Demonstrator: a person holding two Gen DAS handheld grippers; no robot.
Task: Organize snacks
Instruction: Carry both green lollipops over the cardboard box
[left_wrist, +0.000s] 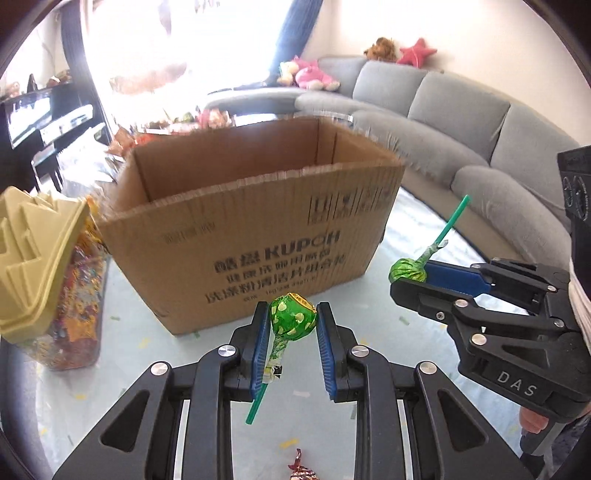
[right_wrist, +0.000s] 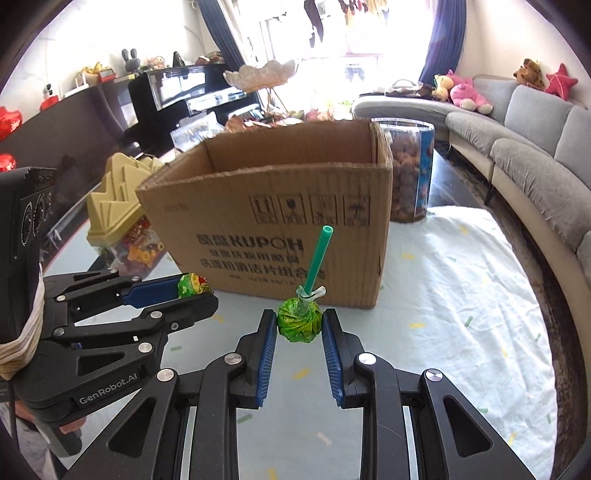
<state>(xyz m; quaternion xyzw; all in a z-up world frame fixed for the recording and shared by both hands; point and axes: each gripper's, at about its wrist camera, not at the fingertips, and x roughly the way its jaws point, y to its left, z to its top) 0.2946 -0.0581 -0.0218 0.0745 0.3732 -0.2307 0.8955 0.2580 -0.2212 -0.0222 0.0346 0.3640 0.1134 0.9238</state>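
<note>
- My left gripper is clenching a lollipop in crinkled green foil between ribbed blue pads, its green stick pointing down toward me;
- My right gripper is gripping a second green lollipop, stick tilting upward;
- Both are hovering before the open corrugated cardboard box, above the pale tablecloth; a yellow-lidded candy jar is standing just left of the box.

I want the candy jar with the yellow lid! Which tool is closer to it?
Left. The left tool, holding a lollipop, is beside the candy jar. The right tool is farther, toward the sofa side.
</note>
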